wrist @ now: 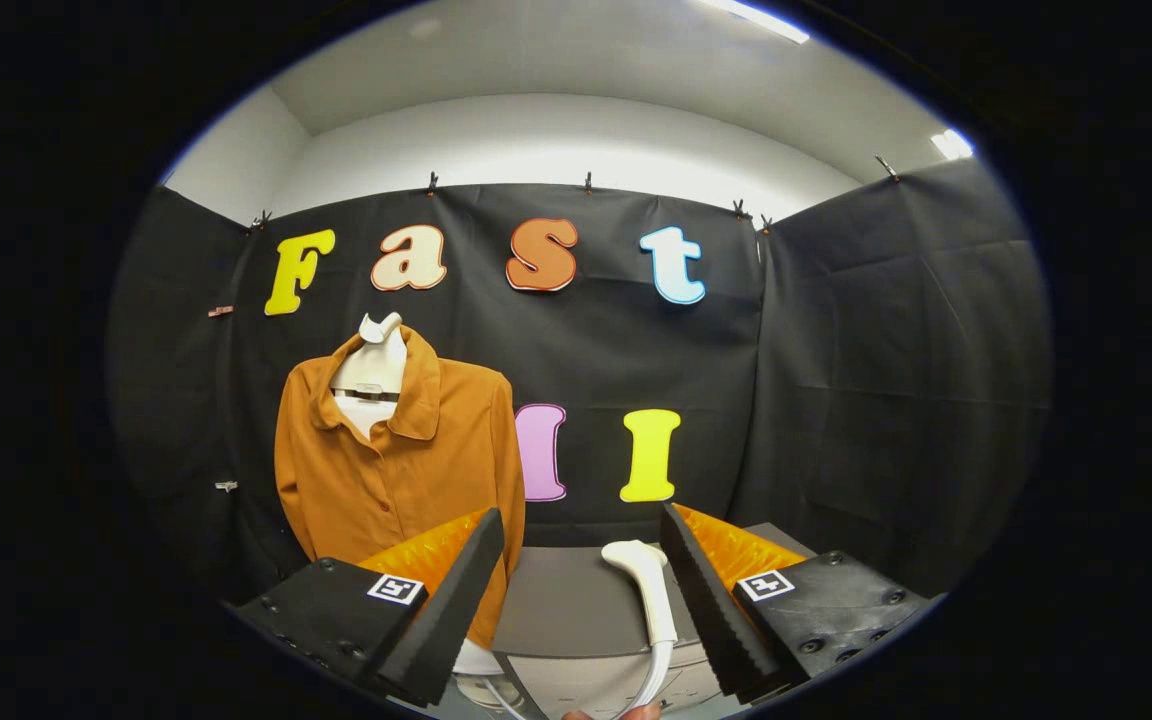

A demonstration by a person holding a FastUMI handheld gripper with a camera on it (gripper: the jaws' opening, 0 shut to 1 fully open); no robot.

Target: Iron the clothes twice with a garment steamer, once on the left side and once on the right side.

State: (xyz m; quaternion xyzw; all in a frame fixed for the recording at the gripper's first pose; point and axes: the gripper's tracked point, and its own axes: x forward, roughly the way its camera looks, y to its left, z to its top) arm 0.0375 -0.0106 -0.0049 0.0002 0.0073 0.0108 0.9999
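A handheld gripper [581, 560] hangs with its two fingers spread wide and nothing between their pads, pointed across a grey table [561, 600] in a black-draped booth; the white handle of a garment steamer [648, 590] stands just inside the right finger [701, 600], close to it but, as far as can be told, not pressed by it, while the left finger stands well apart from the handle.

Beyond the fingers and to the left, the largest thing on show is a rust-orange button-front shirt [396, 460], hung on a pale mannequin bust [373, 375] against the booth's cloth wall [836, 380], collar open, front facing the camera; the table comes next, its far edge meeting the cloth; then the steamer, whose handle curves down toward a pale base unit [576, 685] low between the fingers, with a thin cord or hose running beside it; smallest of all, a fingertip [626, 712] shows at the very bottom.

Judged from here, the ironing has not begun: the steamer is ungrasped and neither side of the shirt has been passed over; the risks lie in the pick-up; closing off-centre, with the handle hugging one finger, could tip or twist it rather than seat it squarely; the smooth curved handle may slip; the trailing hose could snag on the base or drag as the head travels left to the shirt; a loosely hung garment may swing away under pressure.
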